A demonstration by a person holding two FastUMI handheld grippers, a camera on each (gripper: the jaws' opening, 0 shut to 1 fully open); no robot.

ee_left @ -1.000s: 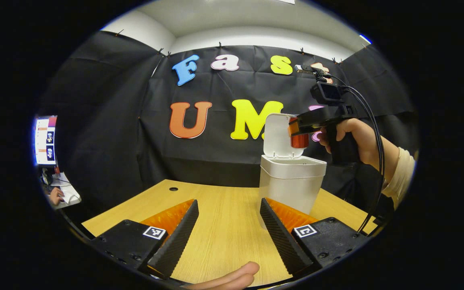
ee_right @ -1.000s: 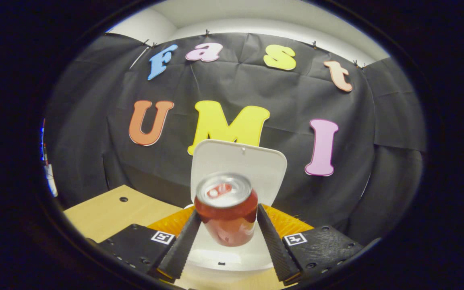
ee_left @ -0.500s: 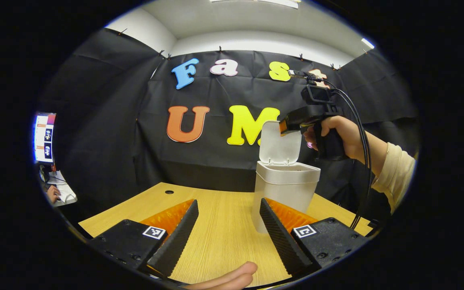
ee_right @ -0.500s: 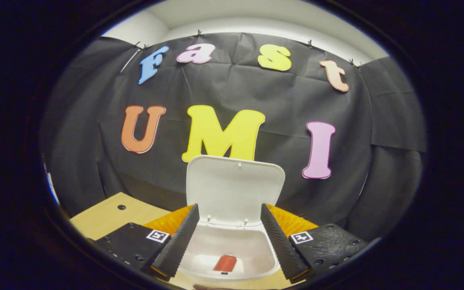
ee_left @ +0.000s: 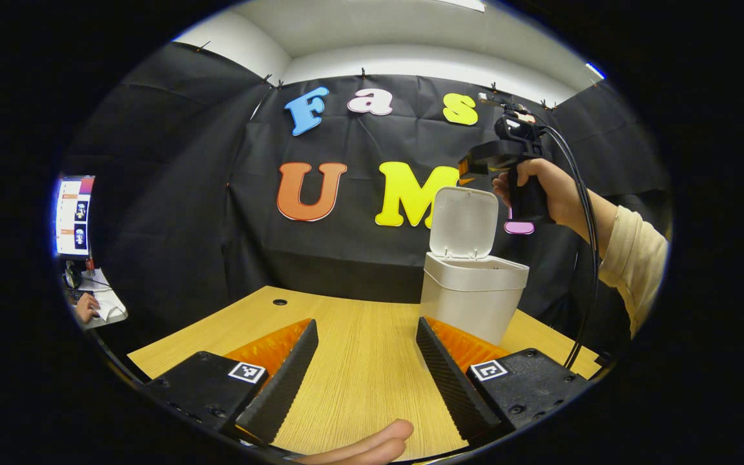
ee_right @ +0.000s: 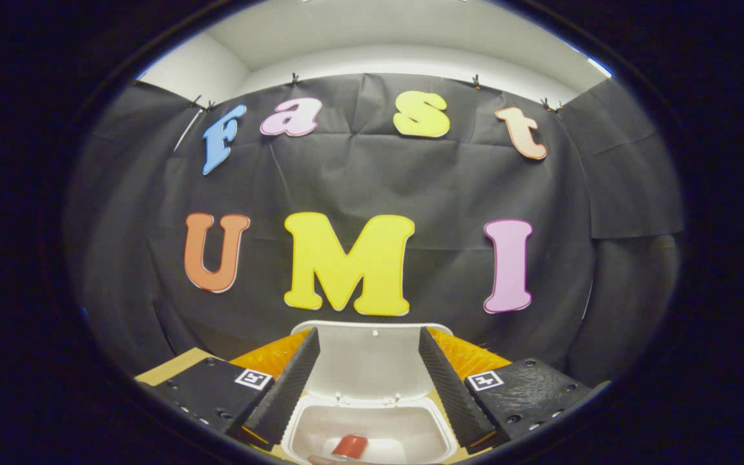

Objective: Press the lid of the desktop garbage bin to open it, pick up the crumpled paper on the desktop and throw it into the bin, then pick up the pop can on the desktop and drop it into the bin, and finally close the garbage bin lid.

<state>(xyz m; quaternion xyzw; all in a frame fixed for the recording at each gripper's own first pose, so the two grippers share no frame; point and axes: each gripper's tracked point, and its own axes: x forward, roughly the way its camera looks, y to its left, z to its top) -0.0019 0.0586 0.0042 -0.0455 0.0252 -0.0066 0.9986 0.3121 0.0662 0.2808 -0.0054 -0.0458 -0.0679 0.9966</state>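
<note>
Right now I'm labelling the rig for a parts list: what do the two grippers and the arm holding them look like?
Each gripper has black blocky bodies bearing small square black-and-white markers, and ridged fingers. The right gripper has a pistol-style black handle, a small camera on top and black cables trailing down. The person's sleeve is cream.

A wooden counter [ee_left: 359, 361] has a small round hole [ee_left: 279, 301] near its far left edge. A lit monitor [ee_left: 73, 216] stands far left.
</note>
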